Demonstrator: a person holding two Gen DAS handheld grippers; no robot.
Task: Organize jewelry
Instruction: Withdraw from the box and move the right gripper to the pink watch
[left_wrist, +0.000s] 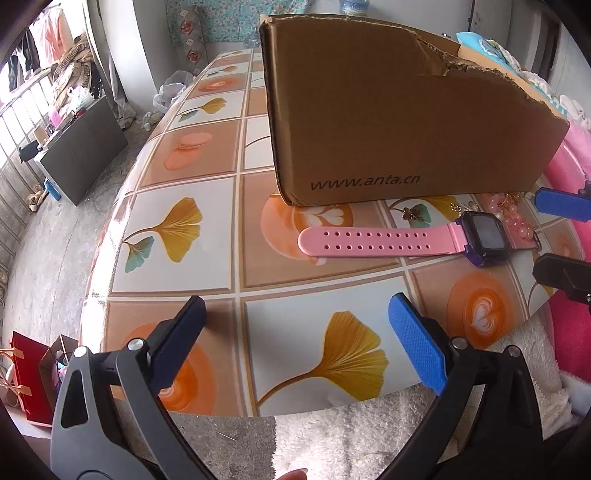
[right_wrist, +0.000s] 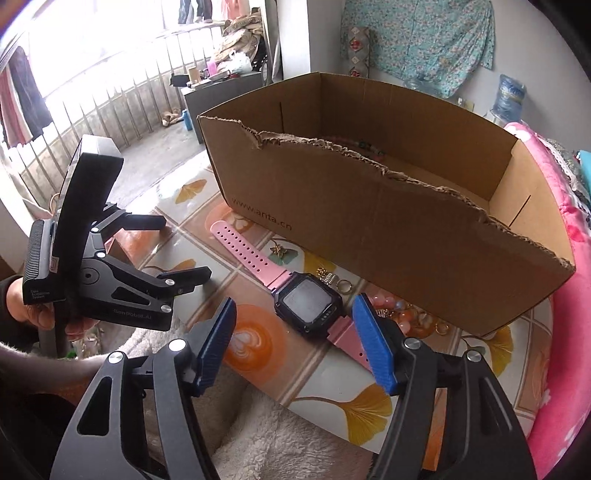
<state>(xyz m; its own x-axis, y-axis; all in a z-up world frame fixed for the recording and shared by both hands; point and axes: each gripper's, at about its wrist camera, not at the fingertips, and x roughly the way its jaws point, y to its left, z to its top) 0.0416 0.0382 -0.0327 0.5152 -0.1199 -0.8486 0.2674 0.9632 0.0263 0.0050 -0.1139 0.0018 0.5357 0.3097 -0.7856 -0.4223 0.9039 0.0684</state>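
Right tongs angled over watch

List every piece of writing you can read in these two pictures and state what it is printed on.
"www.anta.cn": on the long outer wall of the cardboard box, seen again in the right wrist view.
"GenRobot.AI": on the left gripper body.
Small white label on that gripper's black module: too small to read.
Watch screen: blank.
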